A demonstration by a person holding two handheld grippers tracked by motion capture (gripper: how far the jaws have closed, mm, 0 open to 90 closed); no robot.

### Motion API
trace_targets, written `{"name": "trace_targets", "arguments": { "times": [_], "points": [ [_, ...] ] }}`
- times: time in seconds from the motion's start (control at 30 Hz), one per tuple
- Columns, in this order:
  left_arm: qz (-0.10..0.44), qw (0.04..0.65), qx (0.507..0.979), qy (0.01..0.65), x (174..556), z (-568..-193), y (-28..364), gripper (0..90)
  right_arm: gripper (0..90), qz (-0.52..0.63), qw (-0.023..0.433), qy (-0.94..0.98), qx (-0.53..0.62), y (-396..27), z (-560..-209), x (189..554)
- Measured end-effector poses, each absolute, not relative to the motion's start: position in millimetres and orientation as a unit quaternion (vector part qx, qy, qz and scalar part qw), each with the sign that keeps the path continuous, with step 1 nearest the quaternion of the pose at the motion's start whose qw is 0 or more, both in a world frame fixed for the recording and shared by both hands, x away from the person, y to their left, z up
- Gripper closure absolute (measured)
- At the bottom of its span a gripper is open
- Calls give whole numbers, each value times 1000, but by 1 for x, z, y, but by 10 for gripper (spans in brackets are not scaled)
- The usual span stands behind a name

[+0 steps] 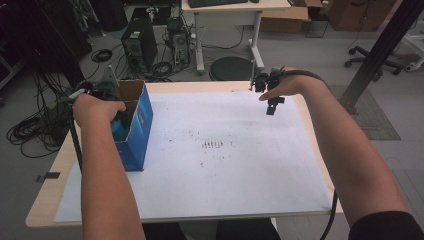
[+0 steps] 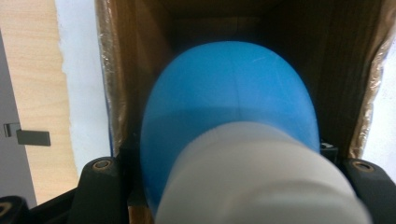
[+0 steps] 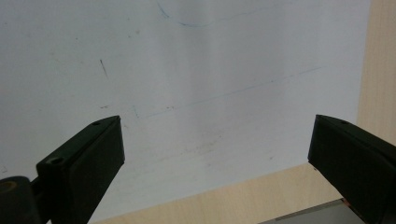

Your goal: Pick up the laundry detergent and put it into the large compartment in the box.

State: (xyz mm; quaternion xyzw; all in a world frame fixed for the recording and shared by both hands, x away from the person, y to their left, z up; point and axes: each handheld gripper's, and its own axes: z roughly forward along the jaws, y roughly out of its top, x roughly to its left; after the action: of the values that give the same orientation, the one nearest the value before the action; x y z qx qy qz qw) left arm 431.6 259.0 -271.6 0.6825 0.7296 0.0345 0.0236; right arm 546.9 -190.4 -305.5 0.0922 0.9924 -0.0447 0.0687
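The left gripper (image 1: 120, 117) sits down inside the open top of the box (image 1: 137, 130), a blue carton with a brown cardboard lining that stands near the left edge of the table (image 1: 45, 200), on the white paper (image 1: 225, 165). In the left gripper view its jaws are clamped on a bottle (image 2: 229, 126), blue in the body with a pale grey-white cap end toward the camera, and the bottle already hangs between the box's inner walls. The right gripper (image 1: 272, 102) hangs above the far right part of the paper, well apart from the box, with its jaws spread wide and nothing between them. The likely trouble is at the release. The box is tall and narrow and nothing steadies it, so if the bottle or the left hand (image 1: 95, 110) drags against a wall, the box could tip or slide on the paper. The floor of the box is hidden behind the bottle, so I cannot tell how far the bottle still has to go; let go too high, it may drop hard and land crooked. Pulling the gripper out at an angle could also catch the rim and lift the box along with it.
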Motion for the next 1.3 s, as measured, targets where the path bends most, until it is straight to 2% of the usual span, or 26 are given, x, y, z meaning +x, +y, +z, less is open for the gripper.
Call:
{"name": "trace_targets", "arguments": {
  "times": [1.3],
  "points": [
    [27, 22, 681, 731, 431, -289, 259, 376, 33, -43, 64, 993, 91, -187, -311, 546]
  ]
}}
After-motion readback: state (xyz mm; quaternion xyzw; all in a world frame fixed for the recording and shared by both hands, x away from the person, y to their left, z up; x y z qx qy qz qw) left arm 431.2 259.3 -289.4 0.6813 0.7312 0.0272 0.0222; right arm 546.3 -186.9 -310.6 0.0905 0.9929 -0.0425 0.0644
